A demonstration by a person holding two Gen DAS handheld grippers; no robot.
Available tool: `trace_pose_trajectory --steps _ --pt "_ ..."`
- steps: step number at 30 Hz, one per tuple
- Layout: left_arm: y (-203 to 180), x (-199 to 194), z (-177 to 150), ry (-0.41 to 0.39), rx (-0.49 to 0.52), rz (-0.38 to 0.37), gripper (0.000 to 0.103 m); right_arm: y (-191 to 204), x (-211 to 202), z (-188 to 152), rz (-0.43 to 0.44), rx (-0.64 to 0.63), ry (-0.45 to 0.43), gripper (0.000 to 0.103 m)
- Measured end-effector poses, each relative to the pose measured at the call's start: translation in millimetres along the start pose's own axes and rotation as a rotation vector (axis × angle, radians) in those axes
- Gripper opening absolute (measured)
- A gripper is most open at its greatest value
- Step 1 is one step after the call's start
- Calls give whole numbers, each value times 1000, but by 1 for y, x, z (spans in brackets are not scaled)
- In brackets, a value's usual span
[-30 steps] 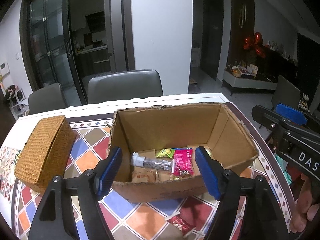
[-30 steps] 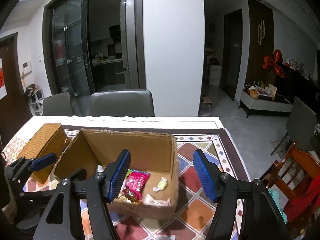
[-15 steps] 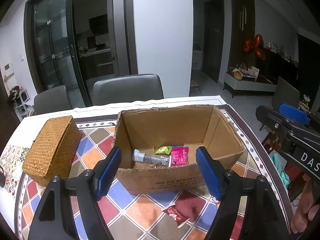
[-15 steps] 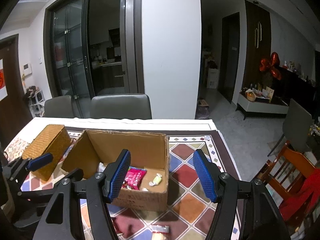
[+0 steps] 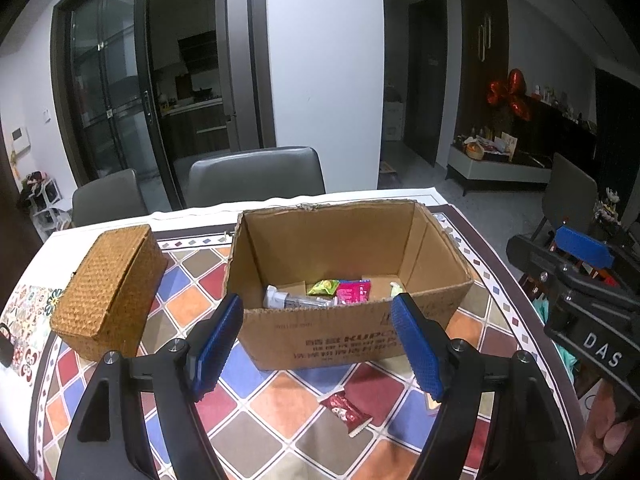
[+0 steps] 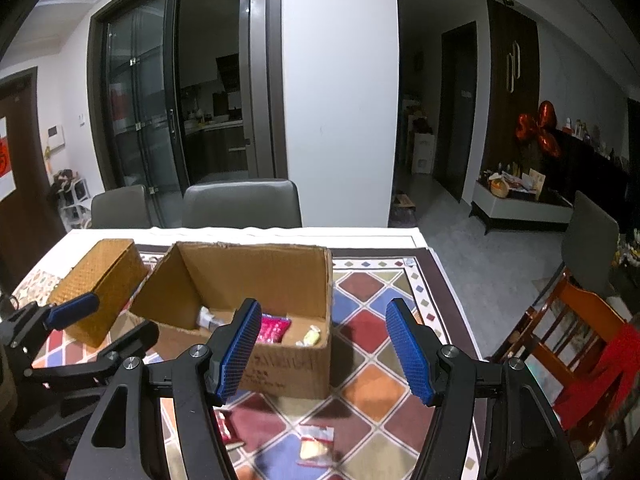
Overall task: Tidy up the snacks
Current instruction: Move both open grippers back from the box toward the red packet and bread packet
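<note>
An open cardboard box [image 5: 348, 336] [image 6: 288, 372] stands on the patterned tablecloth and holds several snacks, among them a pink packet [image 5: 352, 292] [image 6: 274, 328] and a green packet [image 5: 322, 287]. A red snack packet [image 5: 346, 410] lies on the cloth in front of the box. A clear packet with a yellow snack [image 6: 316, 444] lies nearer, in the right wrist view. My left gripper [image 5: 318, 344] is open and empty, in front of the box. My right gripper [image 6: 326, 350] is open and empty, over the box's near right corner; it also shows in the left wrist view [image 5: 576, 276].
A woven lidded basket [image 5: 108, 284] [image 6: 102, 280] stands left of the box. Grey chairs [image 5: 256, 176] stand behind the table. A wooden chair [image 6: 568, 336] with a red cloth stands to the right. The table's right edge [image 6: 452, 292] is close.
Both grippers have pulled back and up from the box, so more tablecloth and the loose packets in front of the box have come into view. Both stay open.
</note>
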State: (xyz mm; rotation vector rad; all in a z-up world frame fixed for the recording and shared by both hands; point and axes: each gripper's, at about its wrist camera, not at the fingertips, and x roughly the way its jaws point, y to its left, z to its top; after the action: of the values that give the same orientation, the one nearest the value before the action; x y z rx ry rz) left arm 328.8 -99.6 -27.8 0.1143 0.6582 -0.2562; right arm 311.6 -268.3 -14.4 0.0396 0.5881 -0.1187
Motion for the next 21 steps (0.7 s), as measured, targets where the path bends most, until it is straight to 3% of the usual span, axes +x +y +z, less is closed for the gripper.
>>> trace_pose_trajectory --steps 21 --pt "-1 -2 -38 8 -11 27 76 -5 3 -39 -18 3 56 66"
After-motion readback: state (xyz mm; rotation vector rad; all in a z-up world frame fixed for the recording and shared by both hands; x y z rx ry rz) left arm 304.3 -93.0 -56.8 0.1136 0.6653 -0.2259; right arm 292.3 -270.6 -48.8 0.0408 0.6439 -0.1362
